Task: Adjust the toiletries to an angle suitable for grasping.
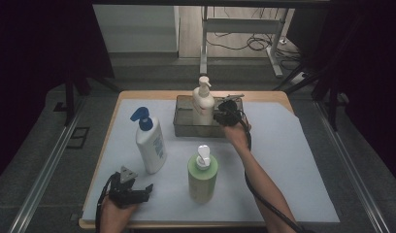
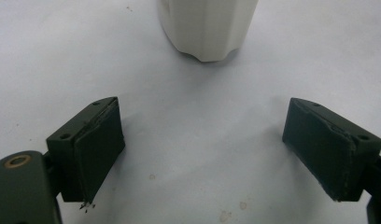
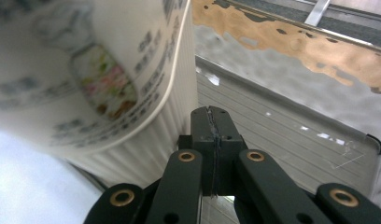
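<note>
From the high view we see our right gripper [image 1: 224, 116] reached out to the metal tray [image 1: 184, 127] at the far side of the table [image 1: 283, 145], its jaws just beside the white pump bottle [image 1: 203, 104] that stands in the tray. Our left gripper [image 1: 138, 190] rests low near the table's near edge, with the blue-capped white bottle [image 1: 151, 144] just beyond its jaws and the green pump bottle [image 1: 202, 177] off to their right.

In the left gripper view, the jaws stand wide apart and released over the white table cover [image 2: 202, 154]; the base of a white bottle [image 2: 206, 29] stands ahead of them, apart from both pads.

In the right gripper view, the jaws are clenched together with nothing between them. The white pump bottle [image 3: 86, 74] rises close at their left, its ribbed side just beside the tips; whether it touches them we cannot tell. The tray's floor [image 3: 282, 135] lies ahead and to the right.
</note>
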`<action>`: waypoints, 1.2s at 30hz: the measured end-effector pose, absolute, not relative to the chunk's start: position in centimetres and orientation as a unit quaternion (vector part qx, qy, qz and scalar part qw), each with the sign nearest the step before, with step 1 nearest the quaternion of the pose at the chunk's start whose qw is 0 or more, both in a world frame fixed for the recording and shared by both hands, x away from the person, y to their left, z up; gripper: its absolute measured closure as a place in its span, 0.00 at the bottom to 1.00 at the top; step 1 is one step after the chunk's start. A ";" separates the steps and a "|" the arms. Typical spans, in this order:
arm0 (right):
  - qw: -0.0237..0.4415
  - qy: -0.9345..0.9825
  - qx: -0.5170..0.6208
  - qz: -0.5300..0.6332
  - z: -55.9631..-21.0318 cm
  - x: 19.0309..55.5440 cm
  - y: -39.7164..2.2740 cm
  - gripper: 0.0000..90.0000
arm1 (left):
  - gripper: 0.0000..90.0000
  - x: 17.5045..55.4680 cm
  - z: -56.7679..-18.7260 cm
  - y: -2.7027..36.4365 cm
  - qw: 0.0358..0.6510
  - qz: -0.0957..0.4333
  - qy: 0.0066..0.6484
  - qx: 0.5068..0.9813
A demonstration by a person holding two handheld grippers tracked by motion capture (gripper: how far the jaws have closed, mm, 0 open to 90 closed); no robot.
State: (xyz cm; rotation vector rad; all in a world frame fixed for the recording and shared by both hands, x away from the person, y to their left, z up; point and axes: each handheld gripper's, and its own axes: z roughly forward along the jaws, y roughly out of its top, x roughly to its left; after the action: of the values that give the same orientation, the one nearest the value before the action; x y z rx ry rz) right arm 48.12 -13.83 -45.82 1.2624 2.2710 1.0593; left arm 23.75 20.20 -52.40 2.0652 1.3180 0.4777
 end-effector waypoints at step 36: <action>0.154 0.810 0.436 0.360 -45.9 49.1 -10.7 0.99 | 0.13 23.8 -52.4 20.2 0.317 0.181 0.501 0.785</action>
State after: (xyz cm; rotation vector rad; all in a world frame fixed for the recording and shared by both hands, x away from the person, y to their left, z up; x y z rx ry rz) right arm 49.05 -10.66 -45.92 1.2513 2.3224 1.0326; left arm 23.75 20.19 -52.39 2.0648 1.3182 0.4765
